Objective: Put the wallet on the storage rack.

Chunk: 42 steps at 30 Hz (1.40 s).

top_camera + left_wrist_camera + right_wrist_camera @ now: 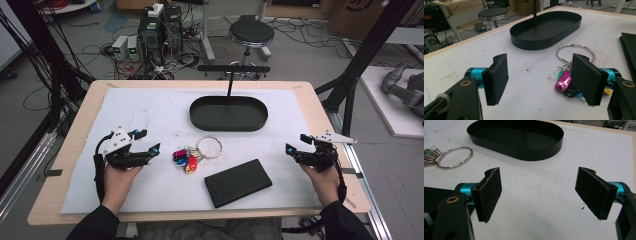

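High view: the left gripper (148, 140), held in the person's left hand (120, 181) at about 8 o'clock on the white mat (150, 107), has its jaws spread wide and grasps nothing. The bunch of keys (186, 159), with coloured tags on a large metal ring (208, 147), lies flat near the mat's centre, just beside this gripper at its 3 o'clock and apart from it. Left gripper view: the magenta tag (563, 81) sits close to the right-hand jaw. The right gripper (295, 144), at about 4 o'clock on the mat, is likewise released and empty. A black oval tray (228, 125) stands at 12 o'clock of the keys; a black rectangular case (238, 183) lies at their 5 o'clock.
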Motion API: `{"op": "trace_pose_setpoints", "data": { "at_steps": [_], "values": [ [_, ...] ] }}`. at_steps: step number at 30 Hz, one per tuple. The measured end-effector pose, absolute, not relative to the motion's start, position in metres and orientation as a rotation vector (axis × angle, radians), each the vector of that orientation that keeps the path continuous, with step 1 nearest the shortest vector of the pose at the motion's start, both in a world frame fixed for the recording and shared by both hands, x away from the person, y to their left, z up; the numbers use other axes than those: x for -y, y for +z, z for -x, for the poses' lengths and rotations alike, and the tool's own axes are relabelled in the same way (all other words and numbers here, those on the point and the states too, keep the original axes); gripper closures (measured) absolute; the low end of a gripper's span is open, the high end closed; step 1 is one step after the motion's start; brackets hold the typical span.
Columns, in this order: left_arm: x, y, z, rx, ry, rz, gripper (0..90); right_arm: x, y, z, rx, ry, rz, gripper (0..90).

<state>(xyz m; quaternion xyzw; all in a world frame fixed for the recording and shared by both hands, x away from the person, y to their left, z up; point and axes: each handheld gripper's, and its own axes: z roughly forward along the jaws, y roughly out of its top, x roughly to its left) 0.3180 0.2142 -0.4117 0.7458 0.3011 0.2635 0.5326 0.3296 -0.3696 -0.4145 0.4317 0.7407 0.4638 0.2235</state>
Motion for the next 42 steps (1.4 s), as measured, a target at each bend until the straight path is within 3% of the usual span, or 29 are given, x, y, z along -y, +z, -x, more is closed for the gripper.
{"op": "trace_pose_setpoints", "data": {
  "at_steps": [25,42],
  "values": [
    [-0.208,-0.415,-0.325,-0.724,0.626,-1.780,30.5,0.361,-0.419,-0.312,-2.311,1.437,-0.809,25.8],
    [-0.203,-0.415,-0.327,-0.718,0.624,-1.774,30.5,0.330,-0.438,-0.293,-2.626,1.305,-0.331,45.8]
  ]
}}
